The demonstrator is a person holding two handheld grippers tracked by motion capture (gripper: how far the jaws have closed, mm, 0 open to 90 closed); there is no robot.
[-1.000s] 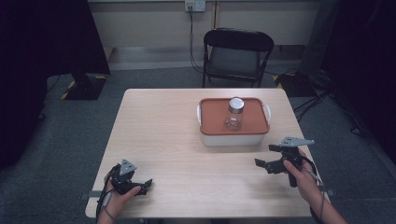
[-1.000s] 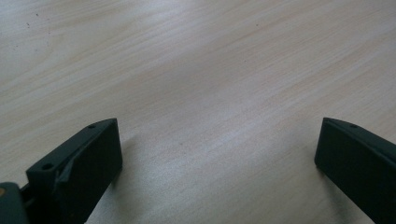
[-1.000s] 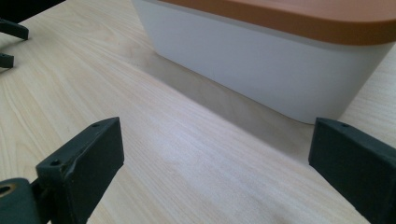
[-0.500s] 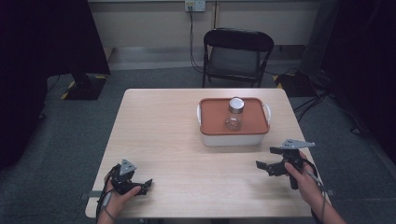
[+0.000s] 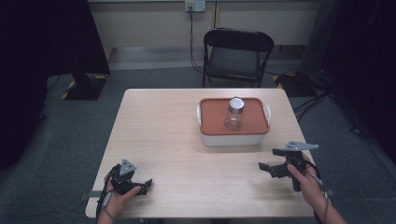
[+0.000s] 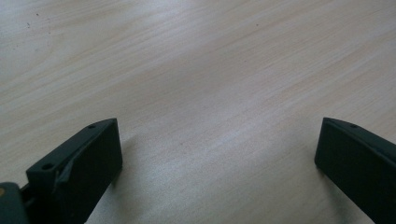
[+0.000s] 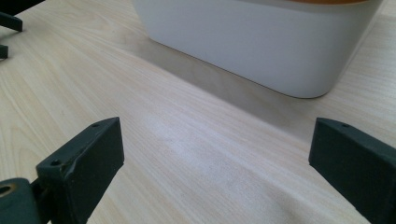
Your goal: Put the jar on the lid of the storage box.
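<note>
A white container [image 5: 233, 138] with an orange lid [image 5: 212, 116] stands on the right half of the wooden table [image 5: 163, 130]. On the lid stands a small glass jar [image 5: 234, 114] with a silver cap. My left gripper [image 5: 140, 185] rests at the near left corner; its jaws are open over bare wood [image 6: 217, 135]. My right gripper [image 5: 268, 158] hovers near the right front edge, a little in front of the container. It is open with nothing between its jaws [image 7: 217, 135], and the container's white wall [image 7: 261, 42] rises just ahead of it.
A black folding chair [image 5: 237, 53] stands behind the table's far edge. Cables and dark equipment lie on the grey floor at the right [image 5: 308, 84]. A dark stand base [image 5: 84, 86] sits on the floor at the left.
My right gripper has drifted slightly toward the near edge of the table. The left gripper, container and jar have not moved.
</note>
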